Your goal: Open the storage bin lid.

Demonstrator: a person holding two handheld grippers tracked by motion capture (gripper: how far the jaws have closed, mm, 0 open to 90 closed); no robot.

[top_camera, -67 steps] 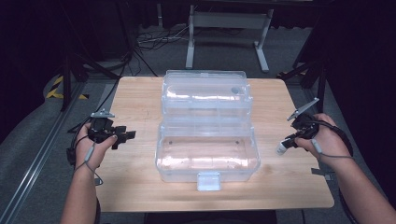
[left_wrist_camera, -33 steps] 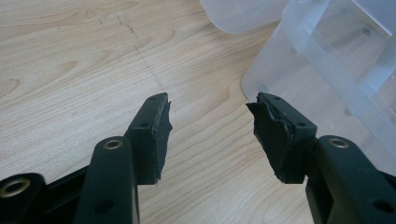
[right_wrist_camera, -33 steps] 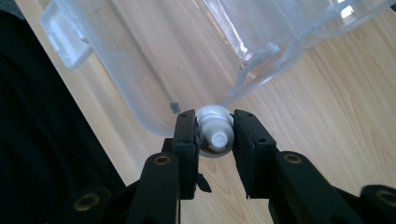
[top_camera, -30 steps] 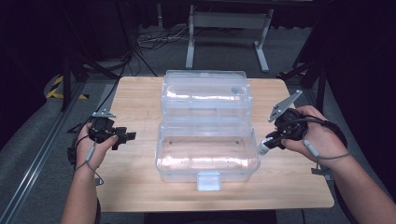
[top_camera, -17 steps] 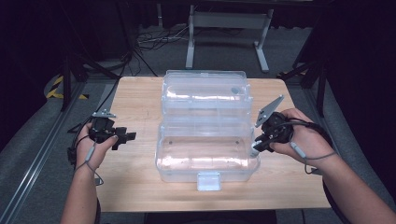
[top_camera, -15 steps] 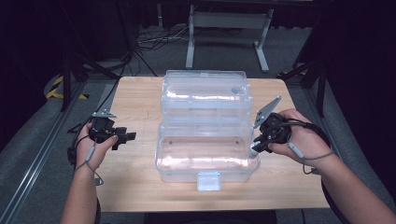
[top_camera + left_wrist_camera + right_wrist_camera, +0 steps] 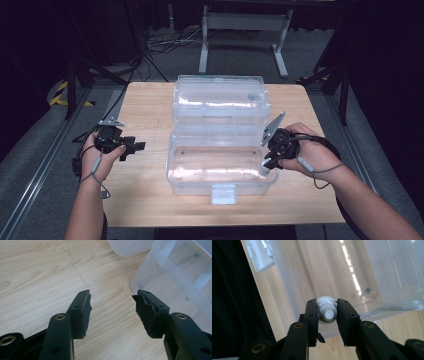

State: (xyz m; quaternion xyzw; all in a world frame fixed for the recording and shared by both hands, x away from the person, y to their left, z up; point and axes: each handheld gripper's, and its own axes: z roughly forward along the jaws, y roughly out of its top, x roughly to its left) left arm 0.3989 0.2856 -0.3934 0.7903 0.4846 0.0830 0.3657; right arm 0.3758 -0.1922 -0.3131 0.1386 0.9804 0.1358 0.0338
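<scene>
- Bench (image 7: 145,112): clear box (image 7: 220,167) sits centre, lid open.
- Your right claw (image 7: 267,167), clamped on a small white bottle (image 7: 326,311), hangs over the box's 3 o'clock rim; next, lower it inside and release.
- Your left claw (image 7: 112,312), jaws apart and empty, idles at 9 o'clock.

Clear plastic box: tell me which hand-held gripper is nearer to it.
Right. The right hand-held gripper is at the clear plastic box's right wall, holding a small white piece; the left hand-held gripper sits apart, left of it.

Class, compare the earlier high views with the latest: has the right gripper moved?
Yes. The right gripper, shut on a small white bottle, has moved left from the table's right edge to the clear box's right rim.
</scene>
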